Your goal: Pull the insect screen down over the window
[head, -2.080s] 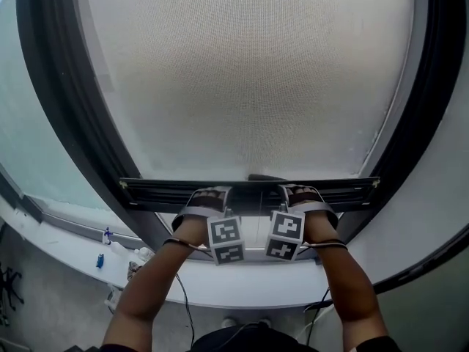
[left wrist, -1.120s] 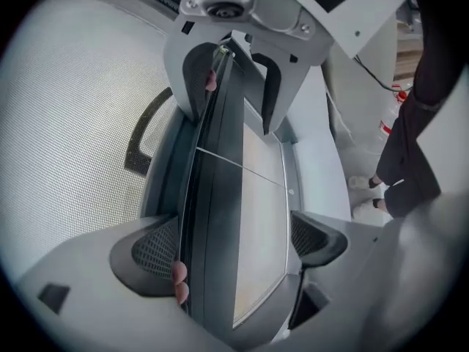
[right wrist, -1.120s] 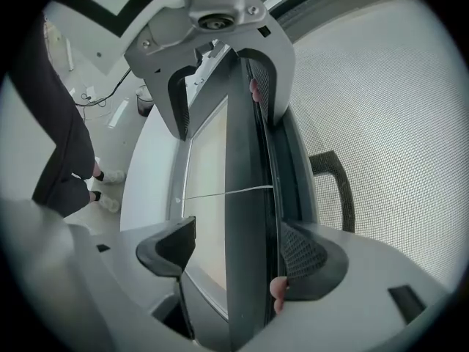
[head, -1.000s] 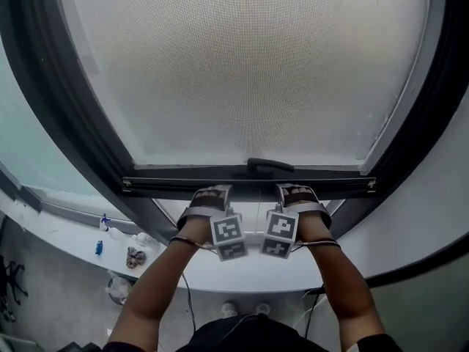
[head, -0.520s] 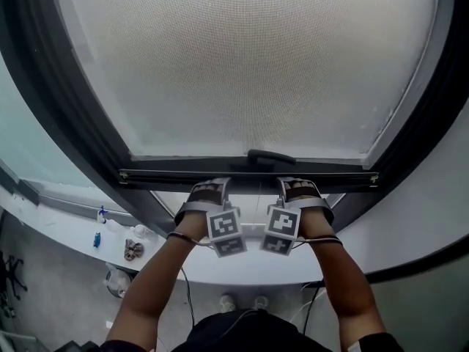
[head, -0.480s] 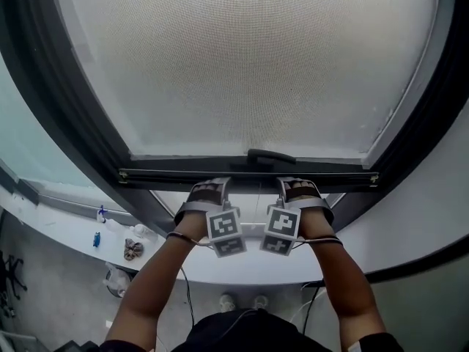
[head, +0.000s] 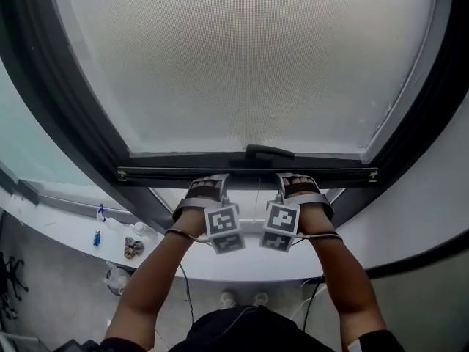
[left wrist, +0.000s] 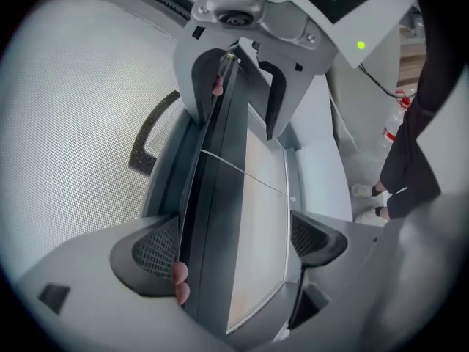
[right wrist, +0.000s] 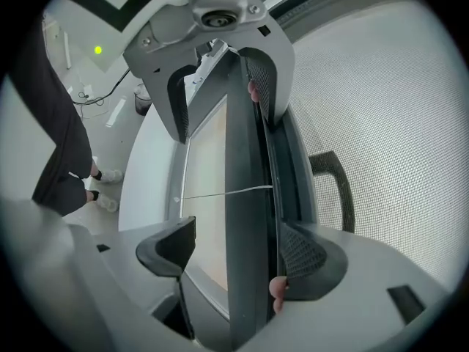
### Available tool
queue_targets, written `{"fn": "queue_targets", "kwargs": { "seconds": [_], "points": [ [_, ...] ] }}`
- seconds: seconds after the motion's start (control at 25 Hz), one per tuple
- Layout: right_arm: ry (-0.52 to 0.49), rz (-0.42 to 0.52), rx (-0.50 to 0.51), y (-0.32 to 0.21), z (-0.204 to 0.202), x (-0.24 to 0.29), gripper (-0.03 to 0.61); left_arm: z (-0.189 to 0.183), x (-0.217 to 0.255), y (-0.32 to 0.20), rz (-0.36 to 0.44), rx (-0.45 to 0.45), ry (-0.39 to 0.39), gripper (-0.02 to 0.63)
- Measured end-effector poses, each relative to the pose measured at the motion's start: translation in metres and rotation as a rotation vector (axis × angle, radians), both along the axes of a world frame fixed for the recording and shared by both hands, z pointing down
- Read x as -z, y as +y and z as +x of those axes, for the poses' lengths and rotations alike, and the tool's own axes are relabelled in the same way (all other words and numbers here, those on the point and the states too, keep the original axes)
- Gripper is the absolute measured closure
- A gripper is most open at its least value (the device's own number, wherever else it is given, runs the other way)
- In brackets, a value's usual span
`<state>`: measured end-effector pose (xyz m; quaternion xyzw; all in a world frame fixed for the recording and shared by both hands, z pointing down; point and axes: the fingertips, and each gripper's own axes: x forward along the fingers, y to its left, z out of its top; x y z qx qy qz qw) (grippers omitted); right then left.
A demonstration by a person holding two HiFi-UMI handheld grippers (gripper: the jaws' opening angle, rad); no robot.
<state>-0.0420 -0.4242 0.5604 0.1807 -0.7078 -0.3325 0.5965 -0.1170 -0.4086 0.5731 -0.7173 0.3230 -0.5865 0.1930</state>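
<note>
The insect screen's grey mesh (head: pixel 249 57) covers the window down to its dark bottom bar (head: pixel 161 174), which has a black handle (head: pixel 270 152) at mid-span. My left gripper (head: pixel 207 187) and right gripper (head: pixel 297 185) sit side by side just under the bar's middle. In the left gripper view the left gripper (left wrist: pixel 238 240) straddles the bar (left wrist: pixel 220 196); one jaw rests against it and the other stands apart. The right gripper (right wrist: pixel 238 251) straddles the bar (right wrist: pixel 245 196) the same way. Both are open. A strip of pane shows between the bar and the sill.
A dark window frame (head: pixel 66 116) surrounds the screen. Below runs a white sill (head: pixel 242 273). Small bottles (head: pixel 97 237) stand on a ledge at the left. Cables hang from the grippers, and the person's shoes (head: pixel 242 299) show on the floor.
The bar and both grippers now sit a little higher in the head view, and the handle shows more fully. Over the last half second almost nothing moved.
</note>
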Motion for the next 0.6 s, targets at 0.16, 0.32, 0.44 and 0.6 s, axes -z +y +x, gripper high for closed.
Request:
{"fn": "queue_targets", "kwargs": {
  "seconds": [0.16, 0.32, 0.44, 0.6],
  "points": [
    [-0.004, -0.011, -0.005, 0.0028, -0.0008, -0.0012, 0.212, 0.0006, -0.0006, 0.0038, -0.009, -0.004, 0.013, 0.13],
    [-0.002, -0.009, -0.002, 0.0041, -0.0007, -0.0025, 0.212, 0.0006, -0.0023, 0.0047, -0.005, -0.001, 0.006, 0.13],
    [0.009, -0.008, -0.003, 0.0045, 0.0003, -0.0065, 0.212, 0.0011, -0.006, 0.006, -0.008, -0.003, 0.013, 0.132],
    [0.006, -0.012, -0.005, 0.0027, -0.0003, -0.0084, 0.213, 0.0009, -0.0075, 0.0054, -0.014, 0.005, 0.022, 0.132]
  ]
}}
